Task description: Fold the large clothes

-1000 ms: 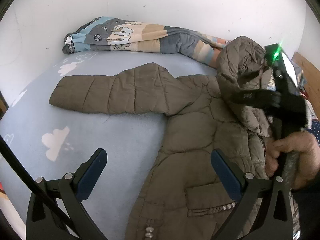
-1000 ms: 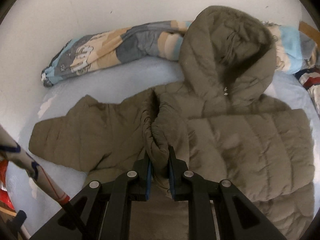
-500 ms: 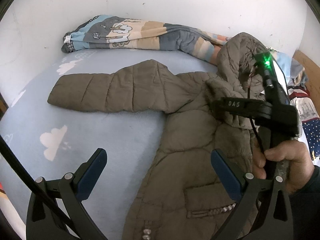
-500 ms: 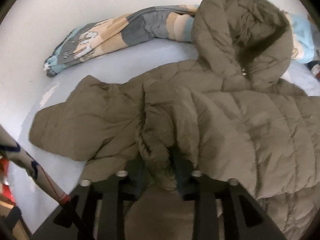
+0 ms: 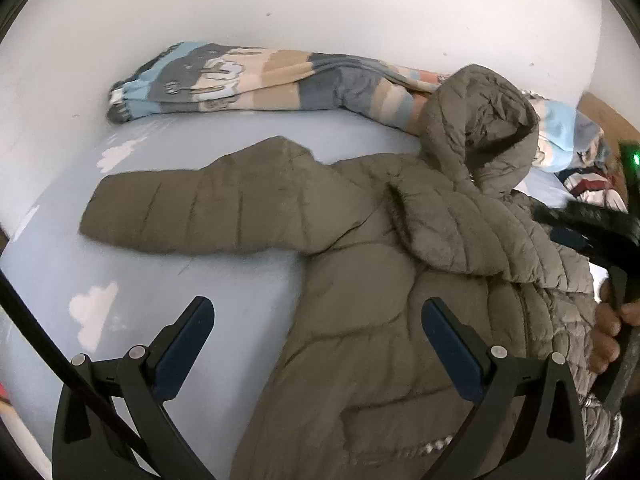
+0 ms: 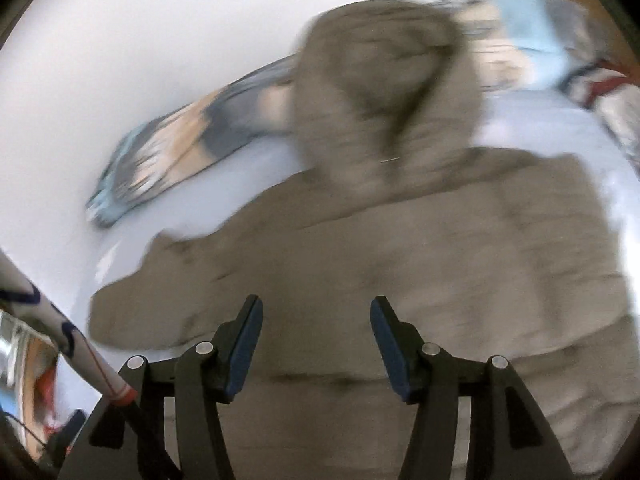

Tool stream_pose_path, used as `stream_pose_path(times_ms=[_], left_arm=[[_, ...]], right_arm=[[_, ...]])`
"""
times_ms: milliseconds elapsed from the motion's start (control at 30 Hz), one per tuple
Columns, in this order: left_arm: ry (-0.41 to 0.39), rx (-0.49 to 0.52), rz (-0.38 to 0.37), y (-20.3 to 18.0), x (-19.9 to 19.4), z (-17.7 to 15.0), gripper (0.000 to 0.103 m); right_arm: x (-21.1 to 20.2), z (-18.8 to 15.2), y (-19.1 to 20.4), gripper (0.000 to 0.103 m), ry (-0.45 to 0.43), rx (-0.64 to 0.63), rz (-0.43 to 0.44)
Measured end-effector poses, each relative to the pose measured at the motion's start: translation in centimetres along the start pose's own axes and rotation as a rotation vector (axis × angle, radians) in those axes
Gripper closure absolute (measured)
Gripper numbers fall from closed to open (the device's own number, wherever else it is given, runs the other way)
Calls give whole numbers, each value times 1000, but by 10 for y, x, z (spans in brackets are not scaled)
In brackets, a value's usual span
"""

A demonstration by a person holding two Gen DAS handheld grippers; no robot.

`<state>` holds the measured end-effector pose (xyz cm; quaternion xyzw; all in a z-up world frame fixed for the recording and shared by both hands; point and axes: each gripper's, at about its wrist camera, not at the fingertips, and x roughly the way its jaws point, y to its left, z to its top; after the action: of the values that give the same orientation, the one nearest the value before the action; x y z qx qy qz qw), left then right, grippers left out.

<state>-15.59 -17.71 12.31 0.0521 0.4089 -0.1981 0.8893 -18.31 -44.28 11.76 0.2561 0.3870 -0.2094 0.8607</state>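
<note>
An olive-brown quilted hooded jacket (image 5: 360, 280) lies on a pale blue bed sheet (image 5: 120, 280). Its left sleeve (image 5: 192, 208) stretches out flat to the left, and the right side lies folded over the body below the hood (image 5: 480, 120). My left gripper (image 5: 316, 332) hovers open over the jacket's left edge, nothing between its pads. In the blurred right wrist view, my right gripper (image 6: 316, 332) hangs above the jacket (image 6: 400, 260) with its jaws opening and nothing between them. A hand (image 5: 608, 340) holds the right gripper's handle at the right edge of the left wrist view.
A rolled, cartoon-printed blanket (image 5: 260, 80) lies along the white wall (image 5: 320, 8) behind the jacket. More bedding (image 5: 568, 136) is piled at the far right. A striped pole (image 6: 60, 340) crosses the lower left of the right wrist view.
The right gripper let go of the bunched jacket fabric, opened, and drew back to the right. The folded-over side now lies on the jacket. The left gripper shifted slightly and stays open.
</note>
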Motion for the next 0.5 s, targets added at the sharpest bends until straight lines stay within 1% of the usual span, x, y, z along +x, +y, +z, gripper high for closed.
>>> stream_pose_path(times_ms=[67, 100, 167, 233, 300, 367, 433, 500], left_arm=[[5, 9, 2, -5, 10, 9, 0], [13, 9, 5, -7, 18, 15, 0], [16, 2, -3, -9, 29, 24, 0], [15, -4, -17, -16, 41, 34, 0], [10, 12, -12, -24, 52, 41, 0], [23, 36, -15, -32, 64, 44, 0], [49, 76, 10, -44, 83, 44, 0], [67, 99, 39, -49, 96, 43, 0]], right_arm=[[-6, 6, -35, 63, -2, 45, -90], [-8, 9, -52, 65, 0, 65, -136], [-12, 12, -79, 69, -3, 94, -180], [-16, 13, -101, 69, -11, 116, -226], [-15, 14, -119, 69, -9, 135, -244], [-11, 10, -137, 69, 10, 148, -254], [-2, 6, -146, 69, 34, 144, -271], [7, 2, -154, 69, 47, 129, -287]])
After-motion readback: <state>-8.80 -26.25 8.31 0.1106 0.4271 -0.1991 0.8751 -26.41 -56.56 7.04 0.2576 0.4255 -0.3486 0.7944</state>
